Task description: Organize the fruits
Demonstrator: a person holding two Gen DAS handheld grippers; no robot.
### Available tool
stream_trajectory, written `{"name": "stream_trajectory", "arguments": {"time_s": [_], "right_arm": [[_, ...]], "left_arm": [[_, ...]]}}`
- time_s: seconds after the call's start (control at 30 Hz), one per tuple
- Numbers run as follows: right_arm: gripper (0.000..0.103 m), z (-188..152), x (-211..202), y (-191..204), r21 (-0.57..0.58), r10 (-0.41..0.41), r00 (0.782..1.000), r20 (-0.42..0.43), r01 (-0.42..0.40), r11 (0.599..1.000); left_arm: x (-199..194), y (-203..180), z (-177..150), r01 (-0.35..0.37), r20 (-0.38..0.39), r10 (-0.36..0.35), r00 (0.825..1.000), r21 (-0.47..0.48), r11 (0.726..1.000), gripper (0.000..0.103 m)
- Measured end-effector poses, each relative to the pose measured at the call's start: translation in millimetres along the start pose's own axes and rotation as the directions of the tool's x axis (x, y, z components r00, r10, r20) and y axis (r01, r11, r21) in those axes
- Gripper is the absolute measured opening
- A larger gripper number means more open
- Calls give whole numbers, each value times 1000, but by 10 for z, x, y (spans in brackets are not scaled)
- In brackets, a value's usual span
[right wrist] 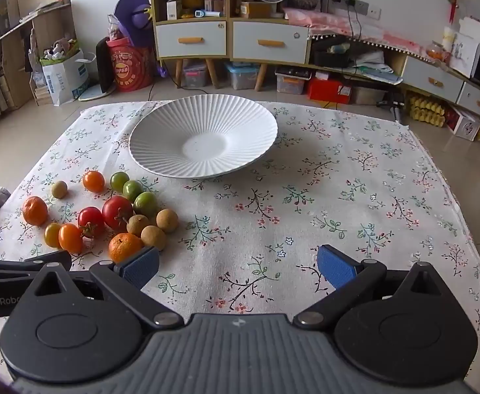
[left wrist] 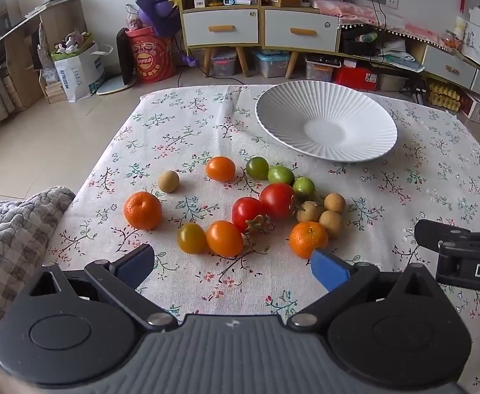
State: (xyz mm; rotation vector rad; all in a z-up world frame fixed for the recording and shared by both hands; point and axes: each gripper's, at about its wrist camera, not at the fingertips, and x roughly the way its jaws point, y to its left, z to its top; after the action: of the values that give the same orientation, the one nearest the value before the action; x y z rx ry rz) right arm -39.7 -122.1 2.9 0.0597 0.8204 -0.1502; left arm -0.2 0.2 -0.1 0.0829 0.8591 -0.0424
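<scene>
Left wrist view: left gripper (left wrist: pixel 233 262) hovering w/ jaws wide, nothing btwn; fruits (left wrist: pixel 240 207) lying at 12 o'clock, white ribbed plate (left wrist: pixel 292 115) at 1. Right gripper (right wrist: pixel 238 267) gaping too, empty.

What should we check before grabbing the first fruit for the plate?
1. Left tool open and holding nothing: ok.
2. Right tool open and holding nothing: ok.
3. White plate has room, nothing in it: ok.
4. Fruits all on the tablecloth, none on the floor: ok.
5. Near mandarin free to grab alone: not ok, it appears to touch a longan.
6. Fruits firm or soft: cannot tell.
</scene>
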Motion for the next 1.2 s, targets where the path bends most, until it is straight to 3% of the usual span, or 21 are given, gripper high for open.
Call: {"name": "stream_trajectory", "arguments": {"time_s": [1.2], "right_arm": [[103,16,11,25,-4,-1,1000,-23,1,1000]], "left_arm": [[23,61,-6,-7,-27,6,1000,-10,1000,95]]}}
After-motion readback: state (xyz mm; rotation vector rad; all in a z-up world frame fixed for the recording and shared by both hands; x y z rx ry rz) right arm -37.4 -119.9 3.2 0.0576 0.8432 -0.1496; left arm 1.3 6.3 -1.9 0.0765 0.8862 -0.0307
